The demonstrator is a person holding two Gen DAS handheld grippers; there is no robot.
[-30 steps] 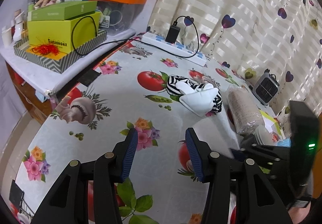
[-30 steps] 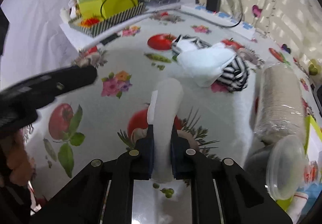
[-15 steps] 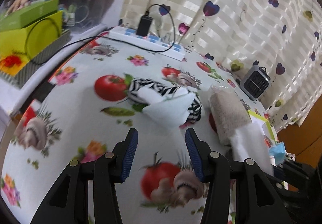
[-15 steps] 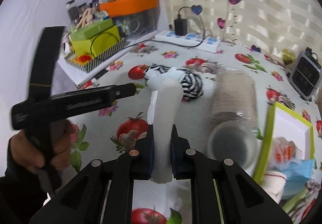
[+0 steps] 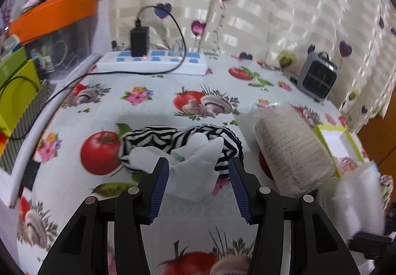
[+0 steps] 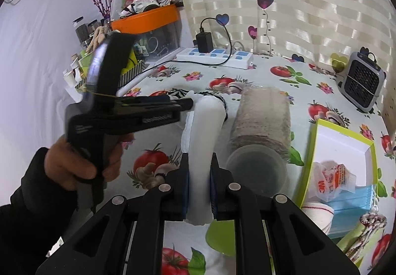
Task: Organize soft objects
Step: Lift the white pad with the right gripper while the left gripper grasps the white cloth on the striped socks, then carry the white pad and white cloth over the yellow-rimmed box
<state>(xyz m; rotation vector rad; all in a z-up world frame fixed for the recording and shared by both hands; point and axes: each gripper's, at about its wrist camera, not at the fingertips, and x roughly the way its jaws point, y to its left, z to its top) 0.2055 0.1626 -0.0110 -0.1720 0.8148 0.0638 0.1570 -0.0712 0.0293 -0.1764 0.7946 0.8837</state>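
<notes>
Right gripper (image 6: 199,182) at lower centre clamps a white rolled cloth (image 6: 204,131); left gripper (image 5: 198,187) gapes empty before the striped socks (image 5: 158,137)

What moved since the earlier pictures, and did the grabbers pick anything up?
The open left gripper moved up to the striped sock pile, with the white sock now between its fingers, untouched. The right gripper lifted its white roll toward the green box. Nothing was grabbed or dropped; the pile stayed put.
</notes>
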